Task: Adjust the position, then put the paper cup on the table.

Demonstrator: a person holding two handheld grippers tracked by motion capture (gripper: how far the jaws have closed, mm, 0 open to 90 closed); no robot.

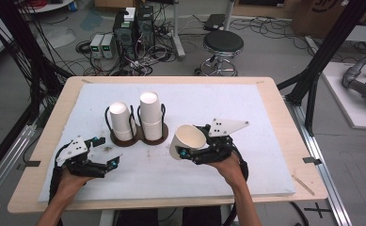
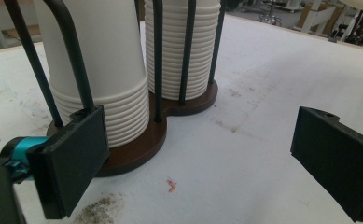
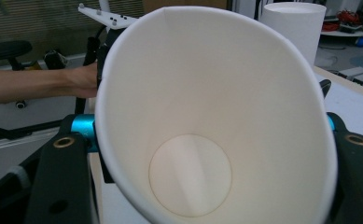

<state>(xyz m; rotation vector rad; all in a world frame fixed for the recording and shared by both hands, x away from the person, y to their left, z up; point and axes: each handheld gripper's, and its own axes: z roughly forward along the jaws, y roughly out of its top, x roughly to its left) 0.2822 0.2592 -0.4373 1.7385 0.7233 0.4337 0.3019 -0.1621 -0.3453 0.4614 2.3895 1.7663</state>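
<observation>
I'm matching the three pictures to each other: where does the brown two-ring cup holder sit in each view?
High view: the brown cup holder sits centre-left on the white mat, behind the left tongs.
Left gripper view: its base lies left of centre, just past the left jaw.
Right gripper view: I cannot make it out.
Shared landmark: the taller cup stack.
</observation>
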